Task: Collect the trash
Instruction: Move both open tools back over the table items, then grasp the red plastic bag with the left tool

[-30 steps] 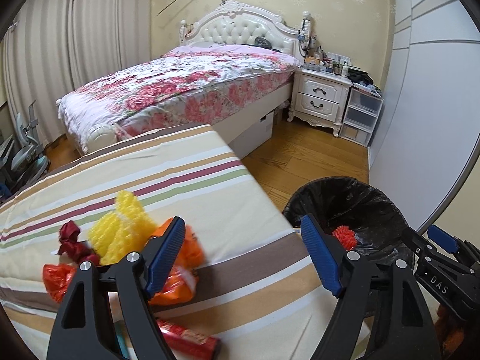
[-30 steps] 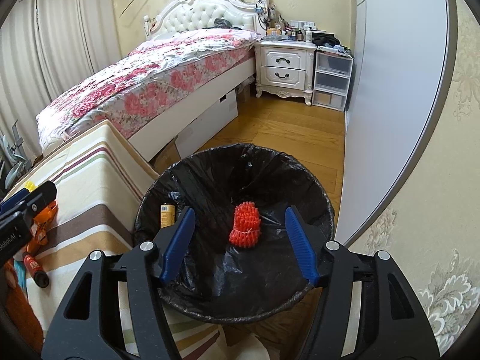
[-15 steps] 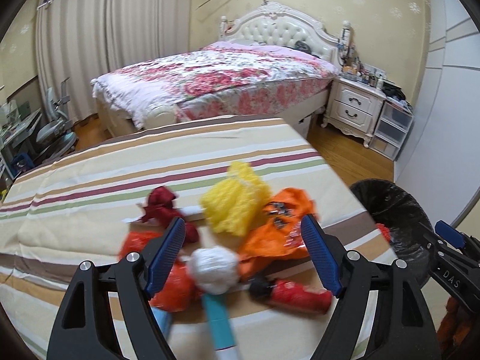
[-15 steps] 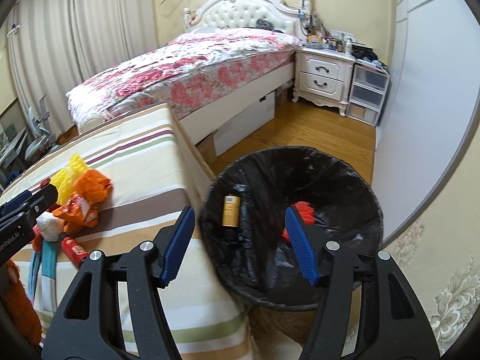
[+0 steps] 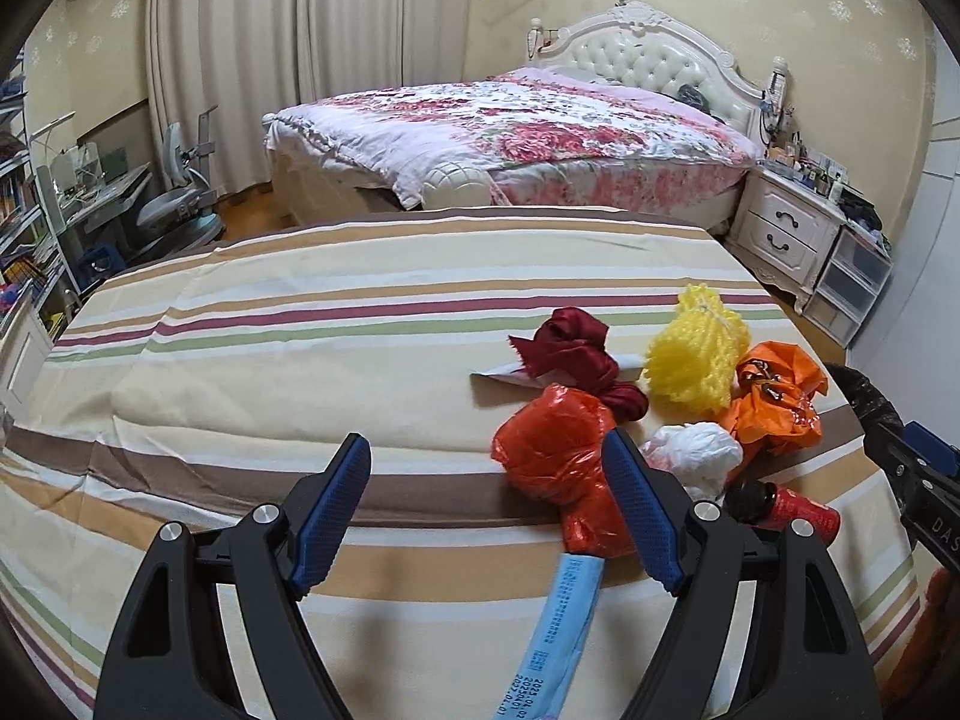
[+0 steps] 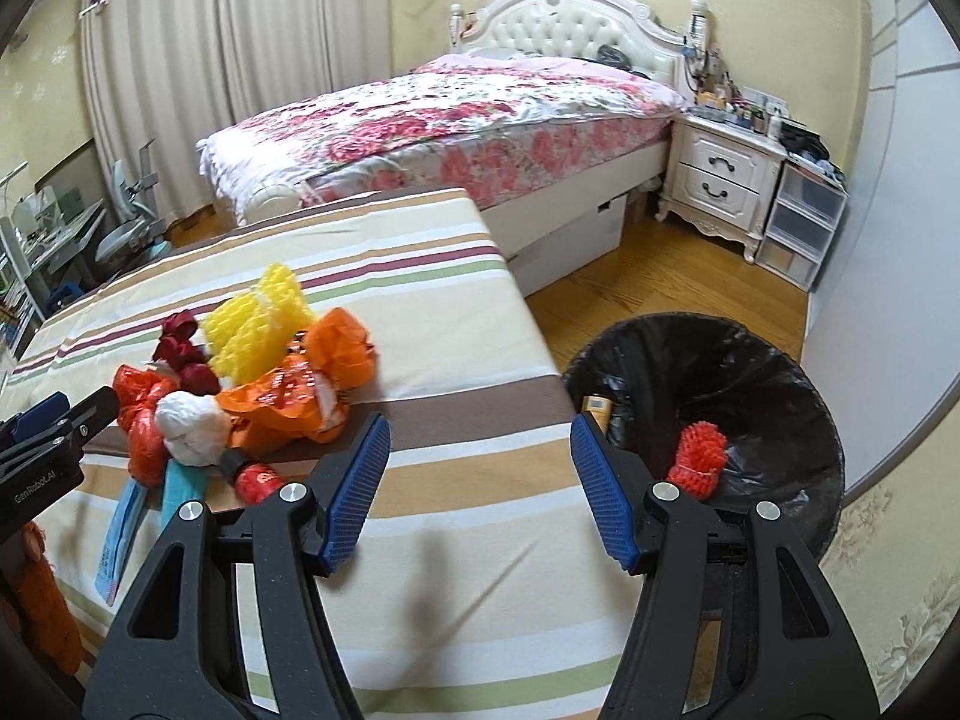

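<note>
A heap of trash lies on the striped cloth [image 5: 300,324]: a red plastic bag [image 5: 558,462], dark red cloth [image 5: 570,354], yellow foam net [image 5: 696,354], orange bag [image 5: 774,408], white wad [image 5: 696,456], red bottle [image 5: 792,510] and blue wrapper [image 5: 564,618]. My left gripper [image 5: 486,510] is open and empty, just left of the red bag. My right gripper [image 6: 480,486] is open and empty, between the heap [image 6: 270,384] and the black-lined trash bin [image 6: 750,372]. The bin holds a red foam net [image 6: 699,459] and a yellow can [image 6: 594,408].
A floral bed [image 5: 528,132] stands behind the striped surface. A white nightstand [image 6: 720,174] and plastic drawers [image 6: 804,222] stand at the far right. Wood floor [image 6: 630,294] lies between bed and bin. A desk and chair [image 5: 168,204] are at the left.
Both grippers swung left. The trash heap moved from centre to right in the left view. The bin moved from centre to right in the right view, with the heap coming into sight.
</note>
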Motion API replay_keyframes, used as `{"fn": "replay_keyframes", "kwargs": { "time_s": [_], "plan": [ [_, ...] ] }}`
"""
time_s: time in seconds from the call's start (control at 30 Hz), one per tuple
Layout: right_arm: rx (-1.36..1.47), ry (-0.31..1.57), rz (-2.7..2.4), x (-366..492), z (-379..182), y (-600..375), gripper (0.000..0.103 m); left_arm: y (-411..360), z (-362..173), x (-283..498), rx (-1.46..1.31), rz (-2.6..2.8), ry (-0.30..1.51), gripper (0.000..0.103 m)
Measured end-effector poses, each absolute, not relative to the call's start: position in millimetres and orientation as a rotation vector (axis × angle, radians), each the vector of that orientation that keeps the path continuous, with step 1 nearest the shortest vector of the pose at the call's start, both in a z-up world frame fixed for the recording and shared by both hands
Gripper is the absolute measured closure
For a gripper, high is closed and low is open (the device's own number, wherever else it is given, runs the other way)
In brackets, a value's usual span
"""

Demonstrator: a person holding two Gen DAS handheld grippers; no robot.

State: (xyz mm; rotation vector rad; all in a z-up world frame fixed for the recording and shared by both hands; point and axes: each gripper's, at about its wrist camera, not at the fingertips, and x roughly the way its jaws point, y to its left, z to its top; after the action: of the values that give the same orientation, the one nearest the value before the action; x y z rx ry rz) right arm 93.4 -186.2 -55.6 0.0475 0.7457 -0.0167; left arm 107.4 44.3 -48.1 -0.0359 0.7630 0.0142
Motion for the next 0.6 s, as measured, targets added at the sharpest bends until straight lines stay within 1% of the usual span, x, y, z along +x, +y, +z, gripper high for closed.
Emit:
{"fn": "replay_keyframes", "kwargs": {
  "time_s": [0.6],
  "plan": [
    [0.034,0.775,0.008,96,-64,-173,0.042,34,-59,126,-0.05,-0.077,0.819,0.026]
  ]
}}
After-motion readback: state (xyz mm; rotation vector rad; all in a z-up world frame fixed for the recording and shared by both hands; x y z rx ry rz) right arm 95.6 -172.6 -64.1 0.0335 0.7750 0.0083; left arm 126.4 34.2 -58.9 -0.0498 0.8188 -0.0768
